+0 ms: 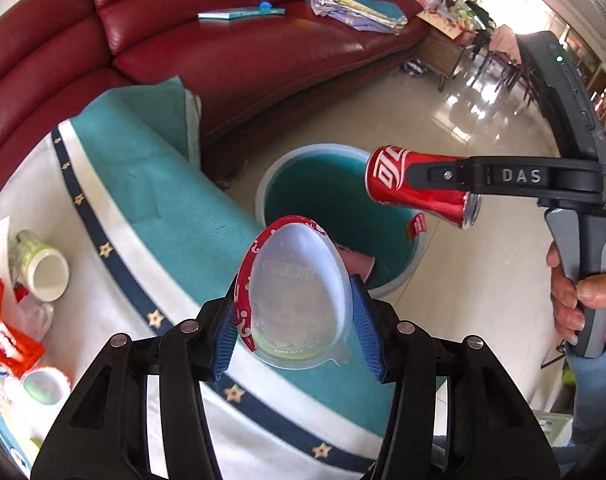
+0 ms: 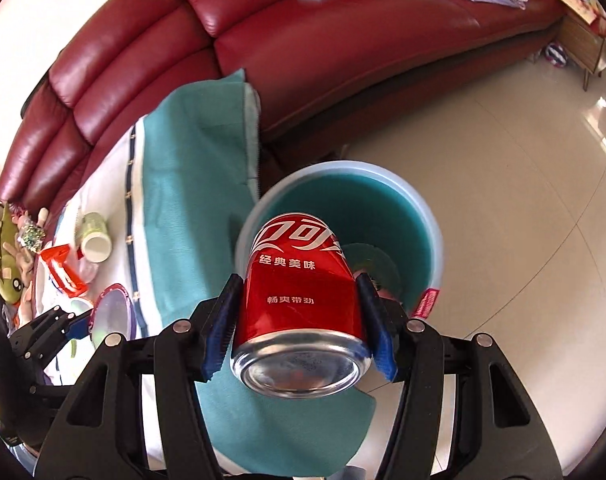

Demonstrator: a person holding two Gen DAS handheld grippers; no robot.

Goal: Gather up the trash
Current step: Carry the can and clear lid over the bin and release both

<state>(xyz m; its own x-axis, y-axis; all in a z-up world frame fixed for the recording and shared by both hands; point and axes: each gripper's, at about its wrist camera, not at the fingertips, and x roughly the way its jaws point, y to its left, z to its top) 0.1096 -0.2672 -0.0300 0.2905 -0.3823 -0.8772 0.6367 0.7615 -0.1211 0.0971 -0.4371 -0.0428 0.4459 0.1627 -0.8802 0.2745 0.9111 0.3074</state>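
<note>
Left wrist view: the left gripper [image 1: 293, 320] is clenched on a lidded red cup [image 1: 291, 292], which is pinched between the blue pads [image 1: 225, 340] at lower centre, its clear lid turned toward the lens. Just above it in the frame, the teal bin [image 1: 339, 184] is seen on the tiled floor beside the cloth-covered table [image 1: 103, 216]. At right, the right gripper [image 1: 419, 178] is held level by a hand [image 1: 583, 296] on its grey handle, and a red cola can [image 1: 415, 184] is gripped over the bin's rim.

Right wrist view: the right gripper [image 2: 299, 316] is closed on the cola can [image 2: 299, 300], base toward the lens, at centre frame. The bin [image 2: 403, 216] is seen directly behind it. At lower left, the left gripper [image 2: 83, 328] and its cup [image 2: 113, 312] are seen over the table [image 2: 175, 184].
</note>
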